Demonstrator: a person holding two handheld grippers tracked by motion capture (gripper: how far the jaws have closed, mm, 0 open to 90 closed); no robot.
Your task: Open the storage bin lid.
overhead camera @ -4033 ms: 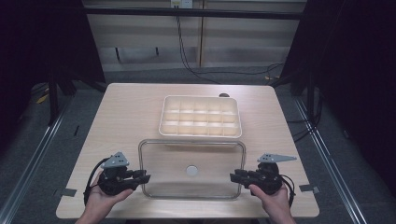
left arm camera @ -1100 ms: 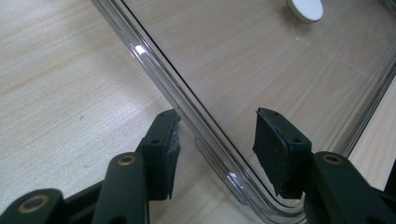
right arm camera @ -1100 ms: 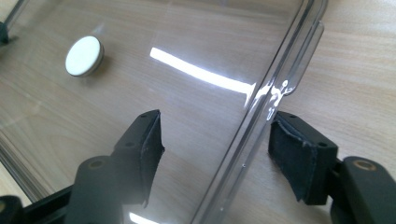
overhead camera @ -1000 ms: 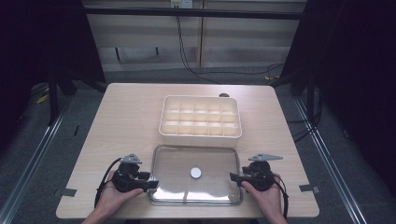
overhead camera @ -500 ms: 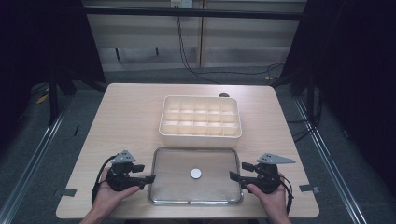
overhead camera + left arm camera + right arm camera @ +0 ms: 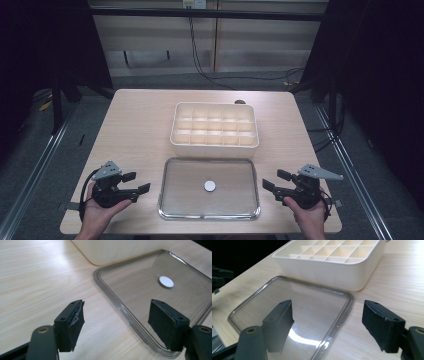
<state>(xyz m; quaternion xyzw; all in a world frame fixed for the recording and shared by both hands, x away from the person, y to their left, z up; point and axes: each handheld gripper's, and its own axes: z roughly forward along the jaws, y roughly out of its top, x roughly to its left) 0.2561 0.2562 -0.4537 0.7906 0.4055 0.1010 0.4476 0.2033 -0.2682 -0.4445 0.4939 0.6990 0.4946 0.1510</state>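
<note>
Clear lid (image 6: 209, 189) — flat between open grippers.

Pale wood-grain table (image 6: 135, 130), smooth with a soft sheen. Near edge, the clear lid (image 6: 209, 189) looks like glossy transparent plastic, catching a bright glare, with a matt white disc (image 6: 210, 186) at its centre. Beyond it, the cream compartment box (image 6: 215, 130) is smooth, satin plastic. Gripper pads (image 6: 75, 325) are matt black and rough.

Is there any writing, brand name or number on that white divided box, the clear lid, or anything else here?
None can be read. The compartment box, the clear lid, its white round disc and the table all look blank. Both grippers, left and right, show no legible marking.
</note>
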